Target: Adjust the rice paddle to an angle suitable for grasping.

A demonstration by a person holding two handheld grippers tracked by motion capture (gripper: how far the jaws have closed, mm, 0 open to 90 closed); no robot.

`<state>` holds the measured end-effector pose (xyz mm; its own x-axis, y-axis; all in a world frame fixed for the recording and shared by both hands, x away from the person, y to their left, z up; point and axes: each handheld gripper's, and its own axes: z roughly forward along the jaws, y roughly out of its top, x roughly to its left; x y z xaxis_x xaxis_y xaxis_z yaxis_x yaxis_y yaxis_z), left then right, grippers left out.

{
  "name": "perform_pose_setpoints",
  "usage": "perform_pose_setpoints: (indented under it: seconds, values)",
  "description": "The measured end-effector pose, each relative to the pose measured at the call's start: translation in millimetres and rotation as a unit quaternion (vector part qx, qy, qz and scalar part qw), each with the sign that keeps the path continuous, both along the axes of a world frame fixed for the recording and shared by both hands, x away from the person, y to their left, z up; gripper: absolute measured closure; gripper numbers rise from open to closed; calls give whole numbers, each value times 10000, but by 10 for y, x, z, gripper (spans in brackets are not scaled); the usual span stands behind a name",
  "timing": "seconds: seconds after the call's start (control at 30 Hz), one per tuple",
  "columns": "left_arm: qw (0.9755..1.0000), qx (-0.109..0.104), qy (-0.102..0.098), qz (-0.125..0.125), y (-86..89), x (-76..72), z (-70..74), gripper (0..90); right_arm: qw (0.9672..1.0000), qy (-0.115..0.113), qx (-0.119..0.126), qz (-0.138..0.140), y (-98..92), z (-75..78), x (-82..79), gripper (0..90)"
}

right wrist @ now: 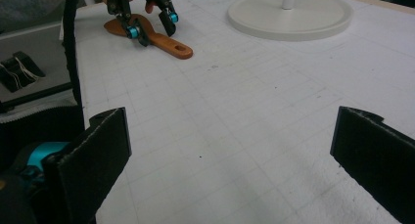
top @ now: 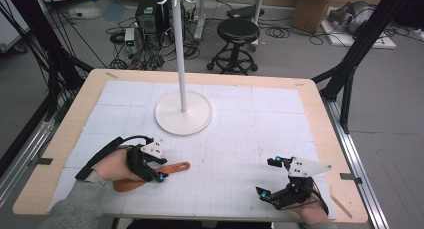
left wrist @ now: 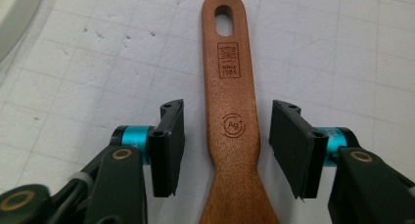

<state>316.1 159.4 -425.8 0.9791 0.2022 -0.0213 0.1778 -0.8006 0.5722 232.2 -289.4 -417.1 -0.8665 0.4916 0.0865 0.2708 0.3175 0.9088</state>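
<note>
A brown wooden spatula [top: 175, 167] lies flat on the white gridded mat at the front left, its handle with the hanging hole pointing right. My left gripper [top: 159, 170] is lowered over it, one jaw on each side of the handle. In the left gripper view the spatula [left wrist: 232, 87] runs up between the black pads [left wrist: 169, 141], with a gap of mat showing on either side, so the gripper [left wrist: 225, 136] is open. My right gripper [top: 265, 177] rests at the front right, jaws wide apart and nothing between them [right wrist: 230, 155]. The right gripper view shows the spatula [right wrist: 169, 44] and left gripper [right wrist: 151, 23] far off.
A white coat stand with a round base [top: 183, 120] stands at the middle back of the mat; its base [right wrist: 288, 13] shows in the right gripper view. The wooden table's border [top: 327, 139] frames the mat. Beyond the table are a stool [top: 238, 31] and cables.
</note>
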Motion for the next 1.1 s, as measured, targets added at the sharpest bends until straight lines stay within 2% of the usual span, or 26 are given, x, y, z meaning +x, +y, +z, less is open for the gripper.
perform_pose_setpoints:
  seconds: [0.13,0.3,0.4,0.6,0.83,0.93,1.03,1.1]
  values:
    - [10000,-5,37,8,9,15,5,541,10000,27,-26,4,10,-10,4,0]
    - [10000,19,-60,-56,-2,-6,9,588,10000,16,-38,9,8,-13,5,0]
    - [9999,33,-45,-87,-6,-15,16,639,10000,42,-24,3,10,-7,-4,0]
    - [10000,12,-4,-42,-5,-11,14,644,10000,57,-59,27,11,-12,-2,0]
    - [9999,75,-104,-50,-12,-44,42,650,10000,63,-51,38,6,-9,-3,0]
    - [9998,-46,-196,3,23,-65,104,650,10000,40,-57,34,0,-10,3,0]
    - [9991,-292,-303,74,87,-90,205,650,10000,48,-43,30,-5,-4,2,0]
    - [9977,-539,-379,181,147,-118,293,650,10000,18,-32,33,-6,-1,7,0]
